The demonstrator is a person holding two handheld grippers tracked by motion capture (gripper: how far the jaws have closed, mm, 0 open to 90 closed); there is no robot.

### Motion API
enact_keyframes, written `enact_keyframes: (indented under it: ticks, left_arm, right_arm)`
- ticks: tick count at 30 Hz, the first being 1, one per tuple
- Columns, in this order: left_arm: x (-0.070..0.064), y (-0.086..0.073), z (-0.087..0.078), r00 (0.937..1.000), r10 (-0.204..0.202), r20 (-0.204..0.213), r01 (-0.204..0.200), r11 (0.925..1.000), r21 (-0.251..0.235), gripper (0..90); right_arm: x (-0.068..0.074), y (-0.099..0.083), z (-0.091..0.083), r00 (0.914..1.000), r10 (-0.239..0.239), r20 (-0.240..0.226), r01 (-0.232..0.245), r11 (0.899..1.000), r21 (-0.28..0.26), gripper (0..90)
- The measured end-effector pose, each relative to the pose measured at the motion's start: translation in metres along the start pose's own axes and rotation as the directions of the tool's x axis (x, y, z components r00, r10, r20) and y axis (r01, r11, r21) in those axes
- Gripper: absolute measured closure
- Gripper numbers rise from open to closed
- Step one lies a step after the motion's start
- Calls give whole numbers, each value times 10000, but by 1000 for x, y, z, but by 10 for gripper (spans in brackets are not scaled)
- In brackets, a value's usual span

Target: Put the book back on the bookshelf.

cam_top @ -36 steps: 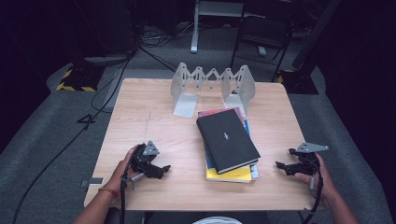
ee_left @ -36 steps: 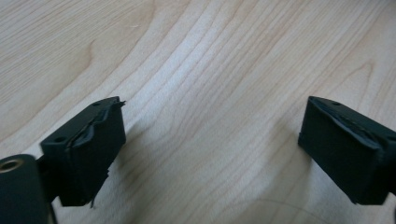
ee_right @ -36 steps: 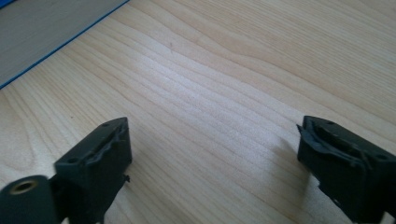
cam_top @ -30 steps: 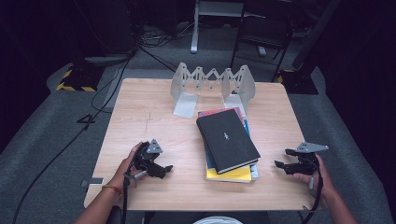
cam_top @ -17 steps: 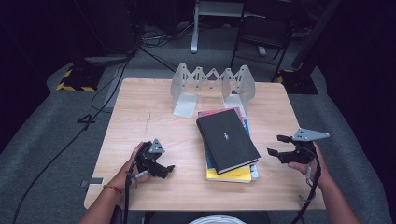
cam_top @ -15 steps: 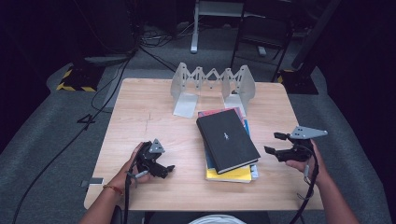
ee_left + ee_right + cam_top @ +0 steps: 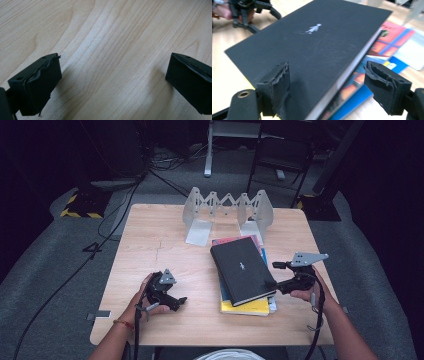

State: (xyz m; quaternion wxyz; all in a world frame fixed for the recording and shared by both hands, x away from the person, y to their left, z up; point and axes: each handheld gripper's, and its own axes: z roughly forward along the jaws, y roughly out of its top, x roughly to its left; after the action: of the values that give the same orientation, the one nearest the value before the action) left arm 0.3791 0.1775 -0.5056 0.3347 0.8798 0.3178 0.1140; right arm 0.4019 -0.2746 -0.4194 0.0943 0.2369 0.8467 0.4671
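A black hardcover book [image 7: 242, 270] with a small white figure on its cover [image 7: 312, 42] lies on top of a stack of colourful books [image 7: 250, 306] at the table's right centre. My right gripper [image 7: 274, 275] is open at the stack's right edge. In the right gripper view the black book's long edge runs between the open jaws of that gripper [image 7: 332, 83]: one jaw is over the cover, the other over the colourful books [image 7: 387, 42] below. My left gripper [image 7: 172, 301] rests open on bare wood at the front left, with nothing between the jaws of the gripper [image 7: 112, 77].
A grey metal folding book rack [image 7: 227, 210] stands at the table's far edge, just behind the stack. The wooden table [image 7: 155, 240] is bare on its left half. Cables and a chair sit on the floor beyond. The left hand's gripper [image 7: 249, 10] shows past the book.
My right gripper has moved left from the table's right edge to the side of the book stack. The left gripper has barely shifted.
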Motion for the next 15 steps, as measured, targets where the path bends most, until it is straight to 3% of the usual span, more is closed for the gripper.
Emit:
enact_keyframes:
  ticks: [10,15]
  left_arm:
    - [-1,0,0,10000,-55,-59,55,10000,12,3]
    - [-1,0,0,10000,-62,-62,62,10000,-5,5]
  right_arm:
    - [0,-4,8,9925,683,-1012,-680,9977,64,166]
    - [4,-4,9,9926,706,-990,-691,9974,187,124]
